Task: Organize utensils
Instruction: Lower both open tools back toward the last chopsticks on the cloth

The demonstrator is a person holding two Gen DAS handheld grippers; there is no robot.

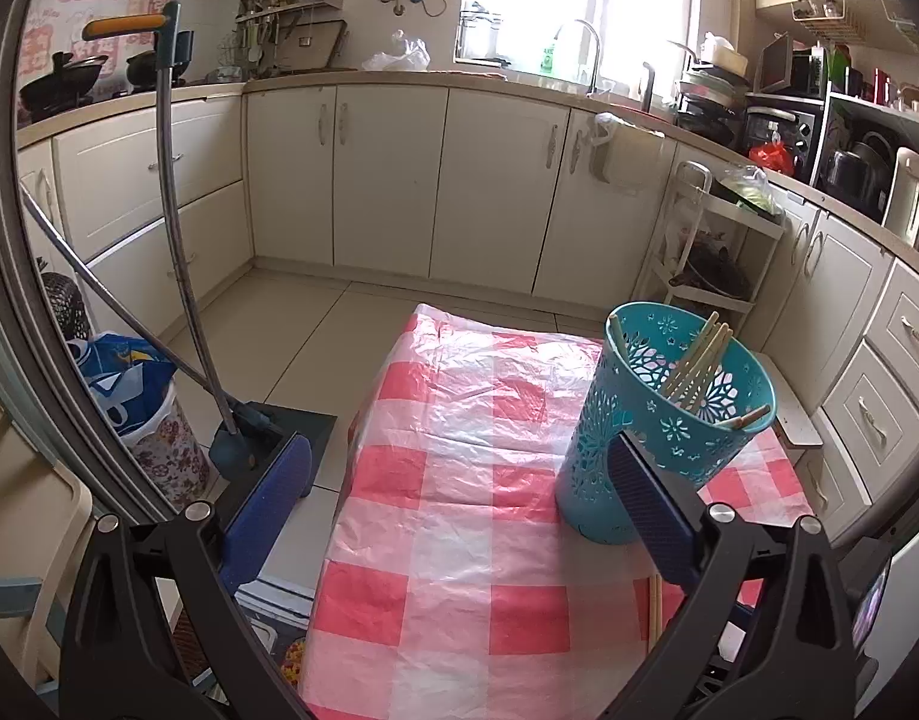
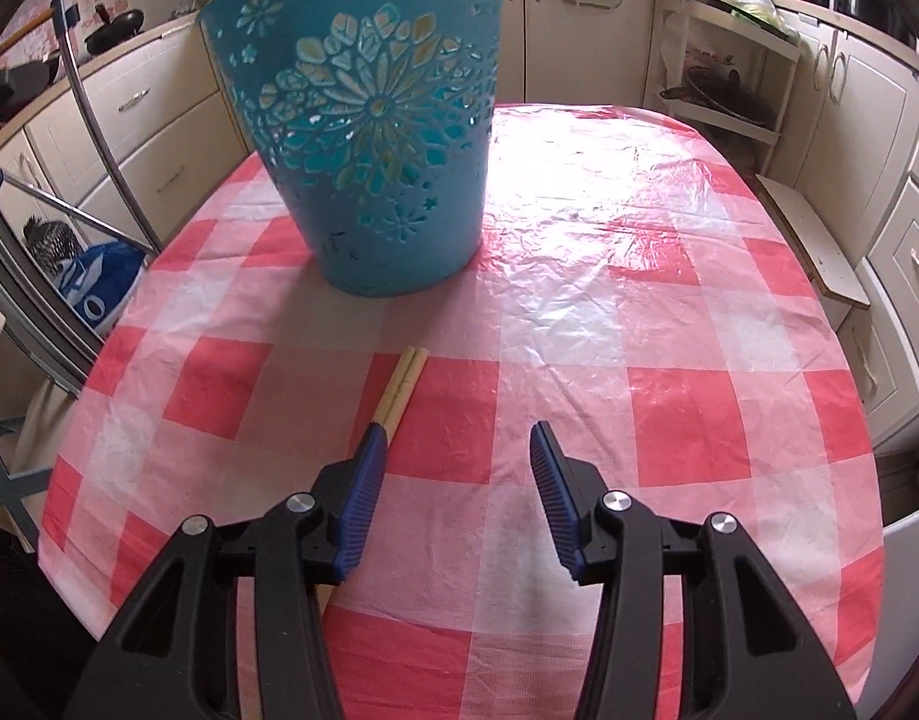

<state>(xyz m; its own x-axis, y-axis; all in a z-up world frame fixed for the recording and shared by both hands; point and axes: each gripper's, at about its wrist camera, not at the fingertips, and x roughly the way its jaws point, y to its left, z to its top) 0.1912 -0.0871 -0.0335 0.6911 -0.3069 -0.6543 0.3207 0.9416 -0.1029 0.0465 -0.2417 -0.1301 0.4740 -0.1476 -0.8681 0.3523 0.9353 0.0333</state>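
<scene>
Teal cutout basket is seen upright on red/white checked tablecloth, w/ several chopsticks leaned inside. Two loose chopsticks are laid flat near basket, running under right gripper left finger; jaws spread, nothing pinched. Left gripper is spread wide, empty, beside basket.

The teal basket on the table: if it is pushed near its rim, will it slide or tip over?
The teal basket would probably tip: it looks tall, with a base narrower than its rim. Its perforated plastic wall suggests little weight. The chopsticks leaning inside may shift it further toward their side.
</scene>
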